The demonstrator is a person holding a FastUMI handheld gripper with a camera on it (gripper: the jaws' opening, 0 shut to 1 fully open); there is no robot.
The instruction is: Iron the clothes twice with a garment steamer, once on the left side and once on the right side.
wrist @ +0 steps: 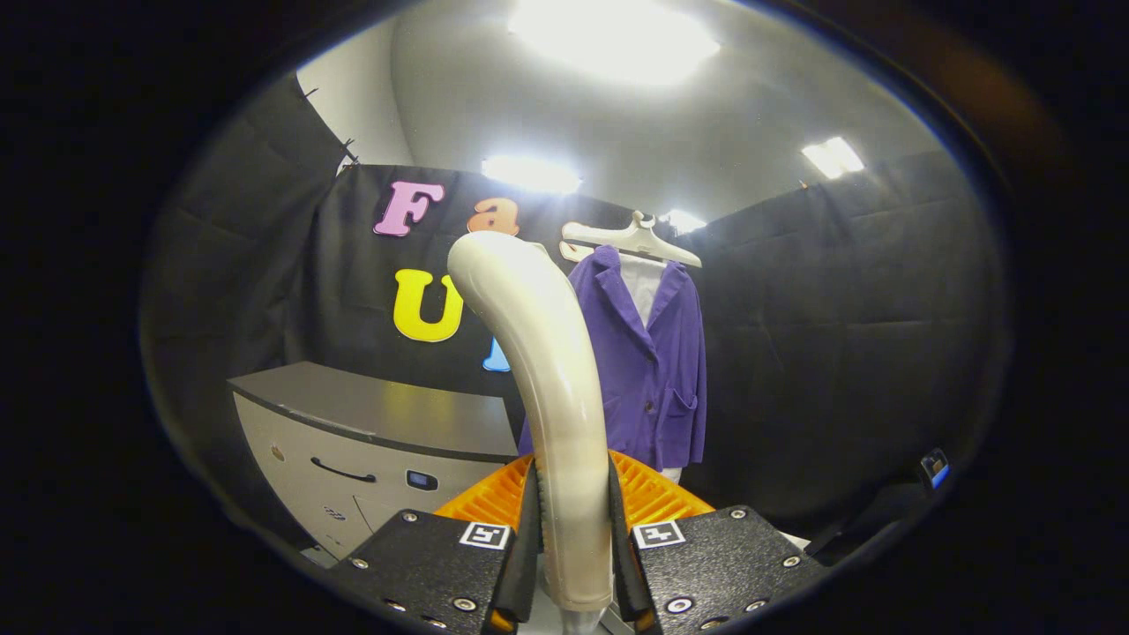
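- One grey cabinet (370, 432) stands furthest left, against the black cloth wall of the booth. Its flat top is bare and catches a soft shine from the ceiling lights. Its front shows a dark curved handle (342, 474) and, nearer the cabinet's right corner, a small dark panel (422, 480).
- Just right of the cabinet's right front corner, an orange ribbed piece (653, 494) lies low, directly beyond the fingers. What it belongs to cannot be told.
- In the middle, the gripper (575, 564) holds the garment steamer's handle (547, 370). Both fingers press on the handle's lower end, one on each side, so the tool is closed around it.
- The handle is pale cream and glossy. It rises upright from between the fingers, then bends over toward the left at its top, well above the cabinet's top. The steamer's head is hidden from this angle.
- Behind the handle and slightly to its right hangs a purple jacket (657, 362) on a white hanger (631, 240), beyond the fingers and apart from the steamer. A white shirt (644, 287) shows at the jacket's open collar. The jacket's left edge is covered by the handle.
- To the right of the jacket, plain black cloth wall continues. Low at the far right sits a small dark device with a blue lit face (935, 467).
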